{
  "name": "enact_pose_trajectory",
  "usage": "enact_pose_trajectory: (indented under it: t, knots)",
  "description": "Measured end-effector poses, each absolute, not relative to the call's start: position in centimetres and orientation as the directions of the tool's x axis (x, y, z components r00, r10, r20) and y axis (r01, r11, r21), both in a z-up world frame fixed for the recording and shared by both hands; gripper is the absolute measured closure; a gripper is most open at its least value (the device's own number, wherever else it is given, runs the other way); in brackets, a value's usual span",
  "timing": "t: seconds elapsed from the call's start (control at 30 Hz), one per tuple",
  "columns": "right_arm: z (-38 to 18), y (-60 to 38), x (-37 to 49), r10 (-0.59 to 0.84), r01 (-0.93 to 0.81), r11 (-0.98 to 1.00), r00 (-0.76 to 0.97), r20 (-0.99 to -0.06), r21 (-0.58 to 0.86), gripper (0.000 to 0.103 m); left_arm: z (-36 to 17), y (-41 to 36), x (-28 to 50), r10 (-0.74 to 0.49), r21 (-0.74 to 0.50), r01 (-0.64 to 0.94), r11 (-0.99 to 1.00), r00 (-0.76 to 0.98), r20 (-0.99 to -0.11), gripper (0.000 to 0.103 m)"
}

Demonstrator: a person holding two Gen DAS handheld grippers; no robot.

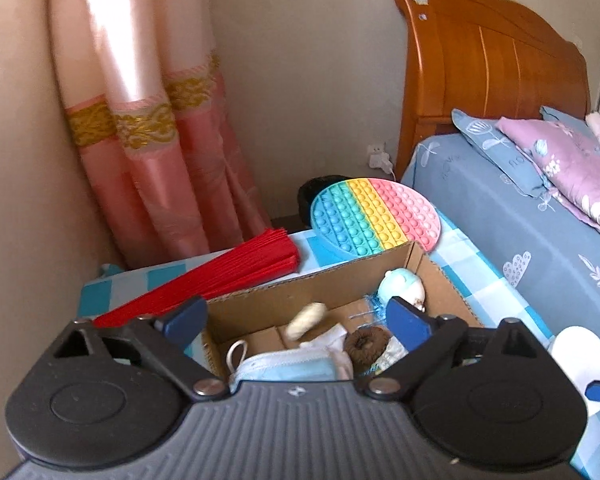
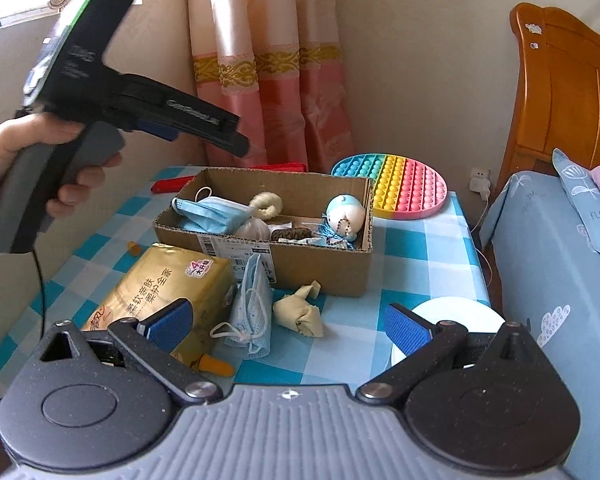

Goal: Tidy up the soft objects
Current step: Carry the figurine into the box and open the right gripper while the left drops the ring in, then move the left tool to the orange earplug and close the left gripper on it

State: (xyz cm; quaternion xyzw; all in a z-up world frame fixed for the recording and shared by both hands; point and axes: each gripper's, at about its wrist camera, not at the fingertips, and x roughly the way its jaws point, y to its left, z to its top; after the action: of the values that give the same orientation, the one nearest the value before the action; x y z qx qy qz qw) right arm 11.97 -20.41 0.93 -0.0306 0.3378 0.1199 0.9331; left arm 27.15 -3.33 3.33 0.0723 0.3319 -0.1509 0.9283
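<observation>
Soft objects remain loose on the checked tablecloth (image 2: 416, 240) in the lower centre of my right wrist view: a blue face mask (image 2: 252, 304) lying crumpled just beside a gold tissue pack (image 2: 160, 292), and a yellowish knotted cloth (image 2: 300, 312) just right of the mask, in front of the cardboard box (image 2: 320, 268). The box already holds another mask (image 2: 212, 208), a cream scrunchie (image 2: 266, 203), a brown scrunchie (image 2: 292, 234) and a small doll (image 2: 346, 214). My left gripper (image 1: 296, 312) stands wide open over the box with nothing between its pads; my right gripper (image 2: 288, 320) is likewise open and empty, low above the loose mask and cloth. I judge the mask light, limp and prone to snag by its ear loops, so best pinched across the bunched pleated body. The knotted cloth looks light and compressible; its thick middle offers the firmest hold. The tissue pack appears bulkier with a slick wrapper, best gripped across its narrow width.
</observation>
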Motion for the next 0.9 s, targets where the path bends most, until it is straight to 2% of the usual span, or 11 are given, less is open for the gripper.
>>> enact_pose_trajectory:
  t: [0.27, 0.53, 0.7, 0.9]
  knots:
    - [0.6, -19.9, 10.6, 0.21, -0.28, 0.96, 0.737, -0.643, -0.007, 0.0, 4.0, -0.6, 23.2, -0.173, 0.05, 0.254, 0.966, 0.776, -0.606, 0.003]
    - [-1.1, -19.5, 9.6, 0.203, -0.317, 0.947, 0.703, -0.682, -0.045, 0.0, 2.2, 3.1, 18.3, -0.083, 0.022, 0.119, 0.993, 0.801, -0.593, 0.002]
    - [-2.4, -18.7, 9.5, 0.214, -0.362, 0.93, 0.679, -0.703, -0.066, 0.0, 0.0, 4.9, 16.4, -0.034, 0.0, 0.043, 0.999, 0.791, -0.611, 0.002]
    - [-3.1, -18.3, 9.5, 0.219, -0.375, 0.925, 0.663, -0.716, -0.064, 0.0, -3.4, 6.6, 16.3, -0.001, -0.033, -0.029, 0.999, 0.739, -0.673, 0.002]
